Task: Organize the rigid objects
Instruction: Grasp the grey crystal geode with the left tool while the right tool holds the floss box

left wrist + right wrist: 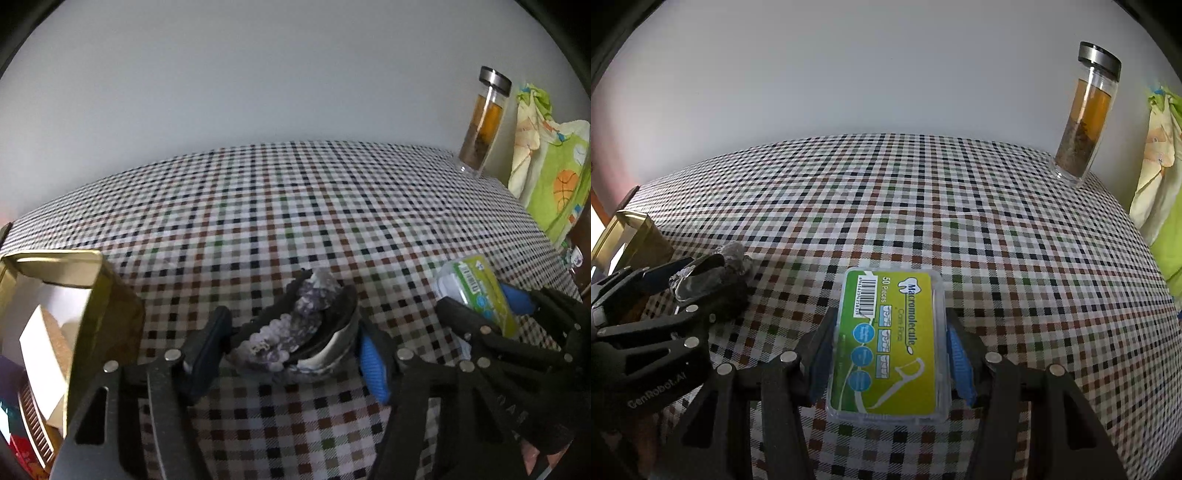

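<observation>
Both loaded for sorting: left gripper (pixel 291 332) clenched on a purple crystal rock (pixel 295 325), just right of the gold box (pixel 107 295); right gripper (pixel 888 347) grasping floss-pick case (pixel 890 343), further right, above desk (pixel 997 240). Box prob. the drop-off.

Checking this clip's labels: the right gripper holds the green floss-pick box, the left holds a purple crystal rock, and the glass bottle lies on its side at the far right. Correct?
Not quite. The glass bottle stands upright on the checked tablecloth, as the right wrist view shows. The right gripper does hold the floss-pick box, and the left gripper the crystal rock.
</observation>
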Available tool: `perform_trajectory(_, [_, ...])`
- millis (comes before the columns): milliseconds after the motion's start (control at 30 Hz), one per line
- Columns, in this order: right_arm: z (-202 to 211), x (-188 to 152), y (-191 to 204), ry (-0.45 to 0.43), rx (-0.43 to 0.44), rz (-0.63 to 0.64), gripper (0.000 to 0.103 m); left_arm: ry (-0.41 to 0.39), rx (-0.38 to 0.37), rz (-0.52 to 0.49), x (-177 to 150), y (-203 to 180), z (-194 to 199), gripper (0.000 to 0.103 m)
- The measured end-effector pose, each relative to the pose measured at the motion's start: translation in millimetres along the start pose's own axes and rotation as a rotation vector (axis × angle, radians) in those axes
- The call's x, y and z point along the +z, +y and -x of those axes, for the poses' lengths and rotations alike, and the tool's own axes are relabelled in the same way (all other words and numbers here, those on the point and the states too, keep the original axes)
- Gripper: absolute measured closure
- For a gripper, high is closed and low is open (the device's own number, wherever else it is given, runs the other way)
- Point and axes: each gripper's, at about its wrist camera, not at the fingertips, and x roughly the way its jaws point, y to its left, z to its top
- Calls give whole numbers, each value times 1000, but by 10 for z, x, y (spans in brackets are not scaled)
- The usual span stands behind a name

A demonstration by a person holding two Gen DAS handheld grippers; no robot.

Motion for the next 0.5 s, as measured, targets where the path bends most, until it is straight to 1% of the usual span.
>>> perform_trajectory(167, [91,-12,39,-39,-6,14,46,-36,16,20,-52,81,115,38])
perform_trajectory(267, [173,-21,65,-81,-18,29,47,-63,34,17,-99,83,207,38])
perform_trajectory(400, [288,-51,94,-135,-14,37,47,-114,66,12,-178,81,358,38])
perform_trajectory(500, [330,-65,113,-151,-10,40,47,-144,77,12,-225,87,455,38])
